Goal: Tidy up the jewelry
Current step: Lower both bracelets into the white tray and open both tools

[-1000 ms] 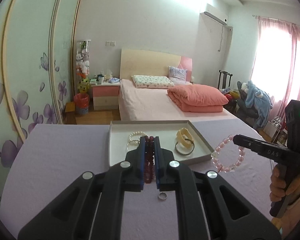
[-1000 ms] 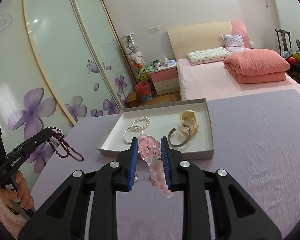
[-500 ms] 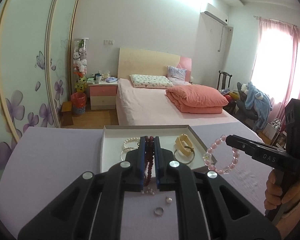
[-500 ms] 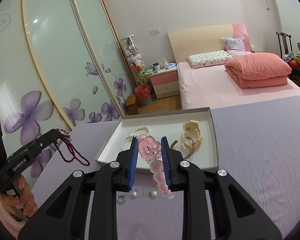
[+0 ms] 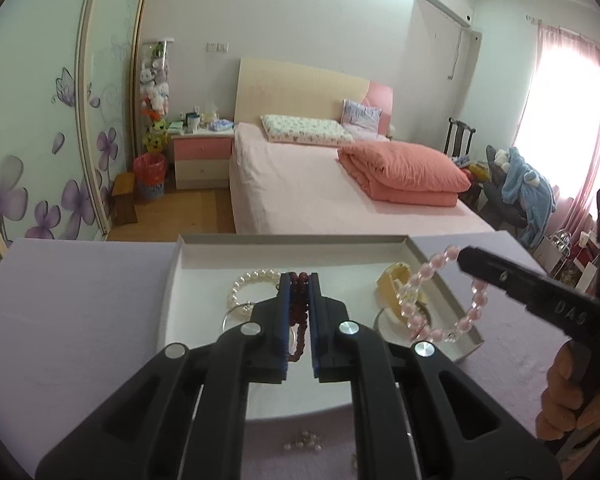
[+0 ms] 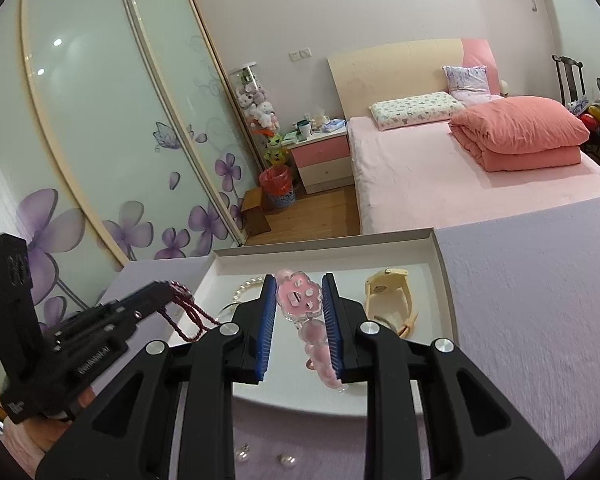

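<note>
You have brought both grippers forward over the white tray (image 5: 172,292), which now looms larger. Your left gripper (image 5: 300,280) carries the dark red bead strand (image 5: 299,300) above the tray's near left part, beside the pearl bracelet (image 5: 252,280). Your right gripper (image 6: 299,284) holds the pink bead bracelet (image 6: 300,298) over the tray's near edge; a second ago both hung short of it.

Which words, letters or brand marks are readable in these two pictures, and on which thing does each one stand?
"DAS": raised letters on the side of the right gripper, seen from the left wrist.
White print on the side of the left gripper, seen from the right wrist: too blurred to read.
No other text can be read in either view.
</note>
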Demonstrator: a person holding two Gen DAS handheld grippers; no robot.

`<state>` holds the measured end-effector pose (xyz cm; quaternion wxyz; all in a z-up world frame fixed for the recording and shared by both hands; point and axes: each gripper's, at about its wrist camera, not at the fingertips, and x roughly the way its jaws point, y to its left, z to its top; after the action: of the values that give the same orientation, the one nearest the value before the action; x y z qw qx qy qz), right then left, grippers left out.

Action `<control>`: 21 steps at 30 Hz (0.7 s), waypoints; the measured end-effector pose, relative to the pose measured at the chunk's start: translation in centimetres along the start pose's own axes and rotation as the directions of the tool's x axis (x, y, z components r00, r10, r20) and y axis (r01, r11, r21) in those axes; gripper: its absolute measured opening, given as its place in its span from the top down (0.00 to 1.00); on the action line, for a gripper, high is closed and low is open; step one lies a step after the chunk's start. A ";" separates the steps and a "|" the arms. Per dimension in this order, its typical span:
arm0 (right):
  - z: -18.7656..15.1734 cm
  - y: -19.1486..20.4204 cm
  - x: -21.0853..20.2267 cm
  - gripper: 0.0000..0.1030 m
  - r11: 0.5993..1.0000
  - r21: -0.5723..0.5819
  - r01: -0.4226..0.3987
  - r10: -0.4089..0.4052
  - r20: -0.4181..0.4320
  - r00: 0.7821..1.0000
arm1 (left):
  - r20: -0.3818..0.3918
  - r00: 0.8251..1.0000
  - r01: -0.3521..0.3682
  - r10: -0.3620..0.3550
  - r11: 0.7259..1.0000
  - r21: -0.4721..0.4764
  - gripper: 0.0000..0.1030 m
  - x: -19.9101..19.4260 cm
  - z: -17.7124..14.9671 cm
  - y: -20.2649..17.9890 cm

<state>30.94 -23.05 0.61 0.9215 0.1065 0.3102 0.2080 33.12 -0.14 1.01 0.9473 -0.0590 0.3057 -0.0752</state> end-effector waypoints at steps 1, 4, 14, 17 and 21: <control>0.0 -0.1 0.2 0.77 1.000 -0.002 0.004 -0.004 0.000 1.000 | -0.011 1.000 0.001 -0.001 1.000 -0.001 0.91 0.8 -0.1 0.1; 0.0 -0.3 0.7 0.77 1.000 -0.003 0.008 -0.008 -0.004 1.000 | -0.028 1.000 0.004 -0.004 1.000 -0.012 0.91 2.3 -0.4 0.5; 0.0 -0.4 1.3 0.77 1.000 0.000 0.023 -0.023 -0.004 1.000 | -0.024 1.000 -0.020 0.018 0.997 -0.075 0.51 2.3 -0.9 2.3; -0.3 -0.2 1.7 0.77 1.000 -0.005 0.023 -0.023 -0.017 1.000 | -0.006 0.999 -0.051 0.050 0.994 -0.094 0.44 0.5 -1.3 3.5; -0.2 0.4 2.6 0.77 1.000 0.010 0.003 -0.002 -0.026 1.000 | 0.021 0.995 -0.091 0.093 0.992 -0.086 0.38 -1.6 -1.9 4.5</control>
<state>32.51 -21.53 -0.79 0.9171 0.1082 0.3232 0.2066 31.19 4.48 -0.33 0.9502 -0.0859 0.2990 -0.0176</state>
